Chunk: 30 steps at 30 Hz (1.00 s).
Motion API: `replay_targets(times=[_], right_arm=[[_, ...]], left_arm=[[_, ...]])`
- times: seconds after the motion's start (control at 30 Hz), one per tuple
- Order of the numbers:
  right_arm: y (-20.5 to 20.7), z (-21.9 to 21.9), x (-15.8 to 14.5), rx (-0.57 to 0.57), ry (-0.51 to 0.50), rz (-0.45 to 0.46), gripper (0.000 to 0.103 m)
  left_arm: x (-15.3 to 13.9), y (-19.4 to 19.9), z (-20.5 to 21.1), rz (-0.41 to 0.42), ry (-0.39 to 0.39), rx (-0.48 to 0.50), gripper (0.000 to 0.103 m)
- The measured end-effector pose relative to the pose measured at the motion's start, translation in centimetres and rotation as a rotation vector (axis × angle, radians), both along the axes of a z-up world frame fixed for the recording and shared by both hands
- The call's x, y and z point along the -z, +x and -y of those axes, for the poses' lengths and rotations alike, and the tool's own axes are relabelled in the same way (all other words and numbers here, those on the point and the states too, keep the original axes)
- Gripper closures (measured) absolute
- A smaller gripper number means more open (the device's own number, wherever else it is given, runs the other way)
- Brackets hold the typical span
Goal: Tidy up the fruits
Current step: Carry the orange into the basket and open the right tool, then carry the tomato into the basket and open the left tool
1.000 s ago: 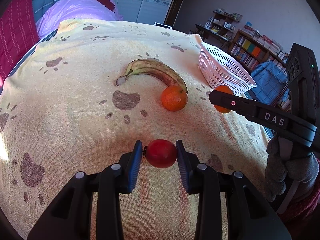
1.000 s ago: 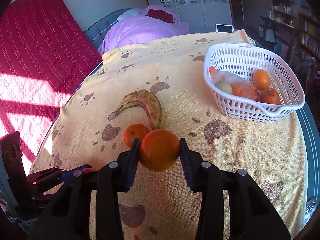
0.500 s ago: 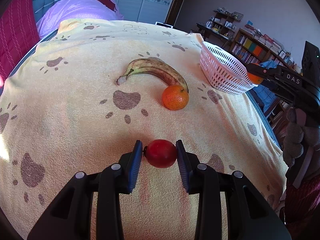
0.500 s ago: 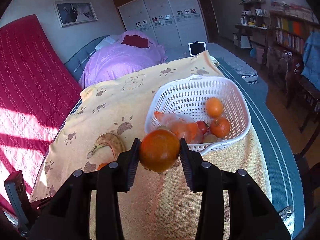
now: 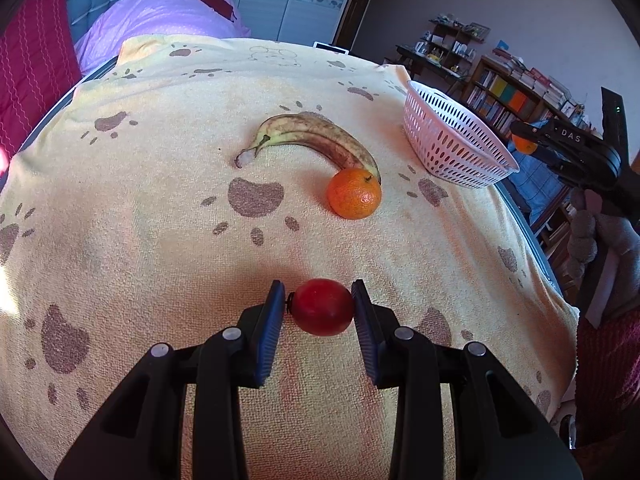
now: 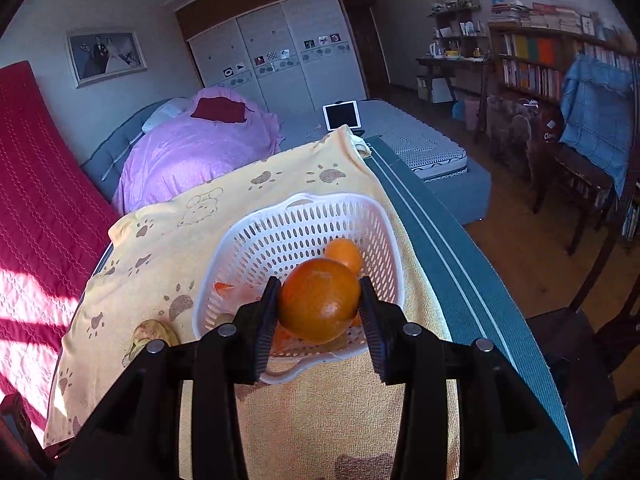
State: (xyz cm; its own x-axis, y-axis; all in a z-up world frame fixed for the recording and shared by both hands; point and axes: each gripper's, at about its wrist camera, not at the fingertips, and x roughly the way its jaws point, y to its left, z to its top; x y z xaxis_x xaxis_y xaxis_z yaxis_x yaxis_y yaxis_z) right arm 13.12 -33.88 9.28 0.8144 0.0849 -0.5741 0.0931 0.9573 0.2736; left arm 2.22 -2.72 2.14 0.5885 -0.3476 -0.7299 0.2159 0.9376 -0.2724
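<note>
Low in both frames, the right gripper clamps an orange over the basket for dropping, while the left gripper pinches a red fruit, ready to follow.

I see a bed with a grey-blue striped mattress edge, covered by a pale yellow terry blanket printed with brown paw marks. Directly on my blanket lie a spotted, browning yellow banana, curved with its stem toward the left, and a small round orange mandarin touching the banana's far tip. A white perforated plastic basket sits near the blanket's right edge, well apart from the banana; in my right wrist view I can see orange fruit inside it.
</note>
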Motion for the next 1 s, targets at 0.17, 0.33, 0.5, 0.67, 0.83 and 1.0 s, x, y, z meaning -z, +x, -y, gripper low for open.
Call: replay_targets(times=[0.17, 0.33, 0.5, 0.67, 0.83, 1.0], right_arm=[[0.7, 0.8, 0.8, 0.031, 0.004, -0.011, 0.062], [0.6, 1.1, 1.1, 0.05, 0.02, 0.002, 0.06], [-0.1, 1.4, 1.2, 0.068, 0.034, 0.02, 0.06], [-1.3, 1.9, 1.5, 0.112, 0.044, 0.042, 0.06], [-2.9, 2.5, 1.9, 0.18, 0.048, 0.077, 0.05], [-3.7, 3.1, 2.3, 0.236, 0.041, 0.107, 0.049]], left_arm=[[0.2, 0.2, 0.1, -0.006, 0.002, -0.001, 0.068], [0.2, 0.3, 0.2, -0.011, 0.007, -0.002, 0.068], [0.2, 0.2, 0.5, -0.013, 0.02, -0.004, 0.068], [0.0, 0.5, 0.6, -0.02, 0.028, -0.006, 0.068], [-0.8, 0.9, 1.1, -0.011, 0.025, -0.006, 0.068], [-2.8, 1.5, 2.8, 0.043, 0.041, 0.018, 0.068]])
